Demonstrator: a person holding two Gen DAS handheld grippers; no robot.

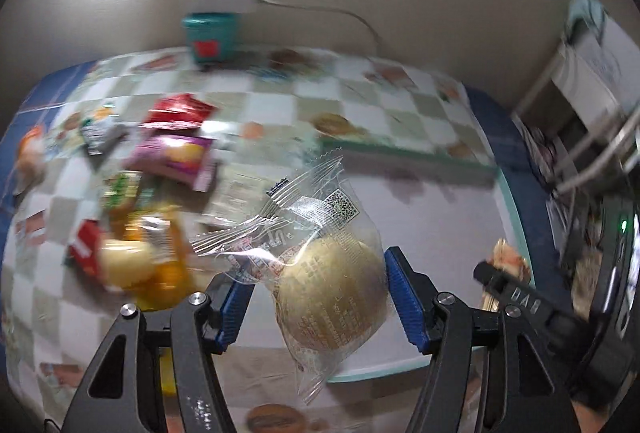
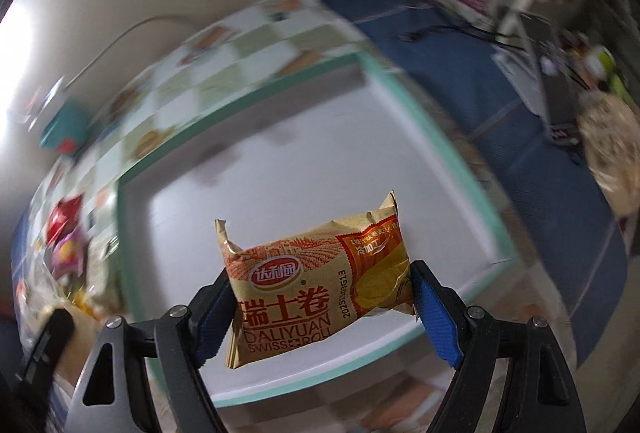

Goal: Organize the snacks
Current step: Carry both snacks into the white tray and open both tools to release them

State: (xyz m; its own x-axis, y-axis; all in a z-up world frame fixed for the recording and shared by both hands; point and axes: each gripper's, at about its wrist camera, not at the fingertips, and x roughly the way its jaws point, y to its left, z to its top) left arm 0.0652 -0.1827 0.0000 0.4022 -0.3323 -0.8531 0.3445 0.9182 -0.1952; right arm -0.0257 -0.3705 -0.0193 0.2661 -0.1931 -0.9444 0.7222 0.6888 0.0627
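The right gripper clamps a Daliyuan Swiss roll packet, long axis crosswise; the white tray lies toward 12 o'clock. The left gripper grips a clear-wrapped bun.

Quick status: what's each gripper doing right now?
Left gripper: shut on the clear-wrapped bun.
Right gripper: shut on the Swiss roll pack, above the tray.
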